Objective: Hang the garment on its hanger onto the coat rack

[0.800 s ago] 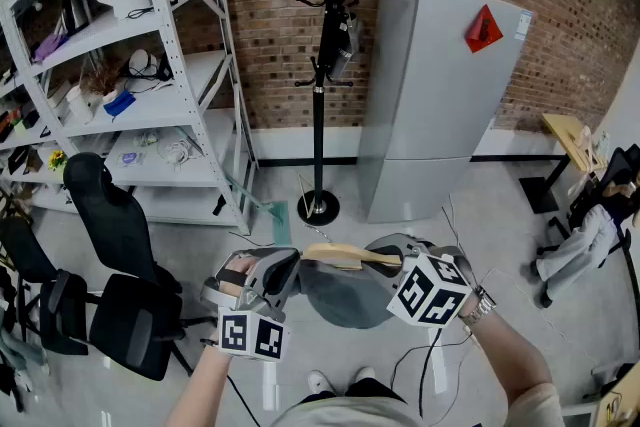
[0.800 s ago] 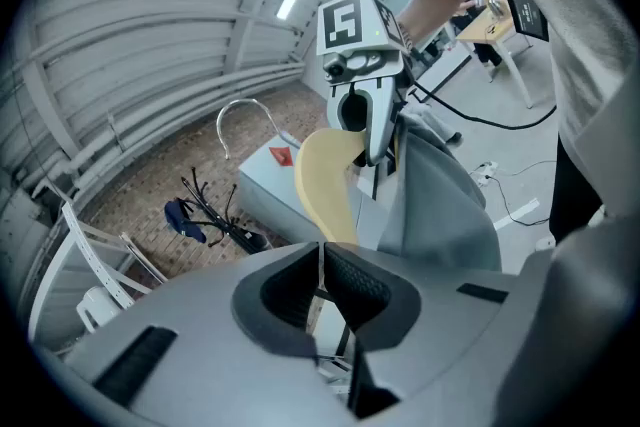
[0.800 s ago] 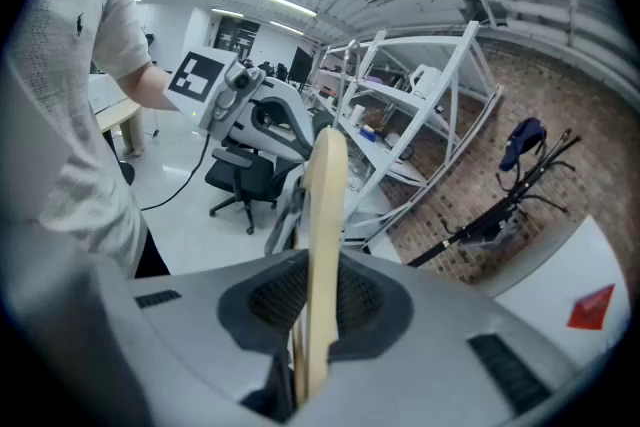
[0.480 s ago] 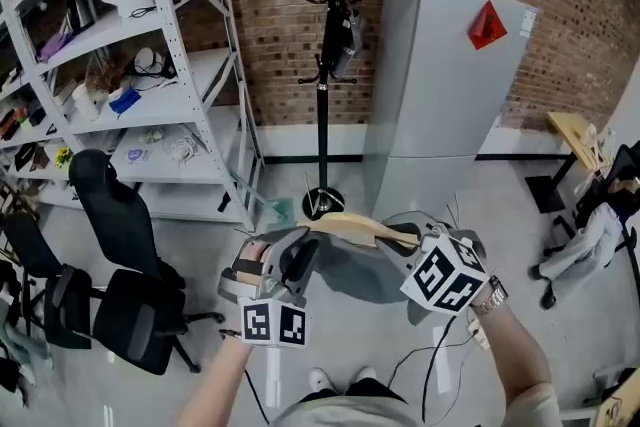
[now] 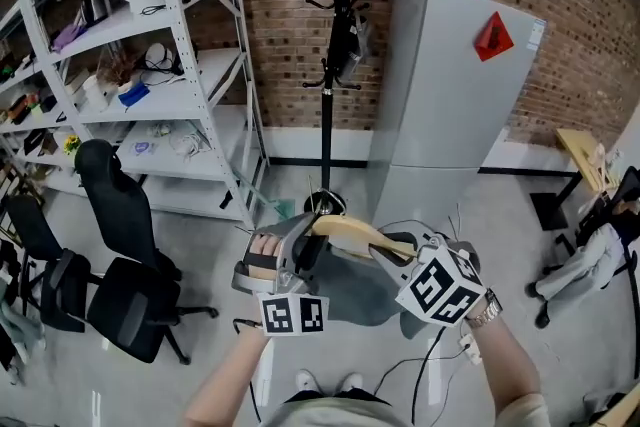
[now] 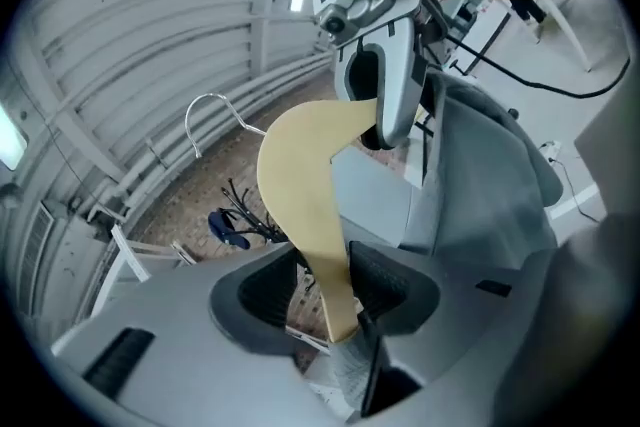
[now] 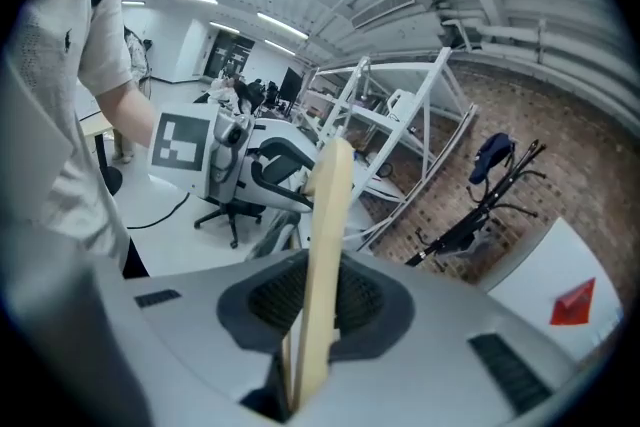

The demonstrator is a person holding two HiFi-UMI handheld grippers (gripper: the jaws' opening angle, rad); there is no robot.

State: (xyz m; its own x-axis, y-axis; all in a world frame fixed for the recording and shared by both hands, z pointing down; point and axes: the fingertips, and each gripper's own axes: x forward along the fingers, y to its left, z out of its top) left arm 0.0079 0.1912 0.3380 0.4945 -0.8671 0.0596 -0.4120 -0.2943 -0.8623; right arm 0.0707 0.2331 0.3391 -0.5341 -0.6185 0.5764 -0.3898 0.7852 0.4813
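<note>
Shelving [image 5: 200, 95]: white metal unit, left, against the brick wall, loaded with oddments.
Cabinet [image 5: 450, 95]: tall, grey, red triangle on its front; just right of the coat rack.
Coat rack [image 5: 326, 125]: black, upright between shelving and cabinet; well apart from the garment.
Garment [image 5: 345, 287]: grey, draped on its hanger, held in the air before the person.
Hanger [image 5: 350, 235]: pale wood, wire hook; spans both grippers.
Right gripper [image 7: 315, 300]: jaws nearly together, clamped on one hanger arm, seen edge-on.
Left gripper [image 6: 320, 285]: jaws wide apart; hanger's other end between them, against one pad, gap at the other.
</note>
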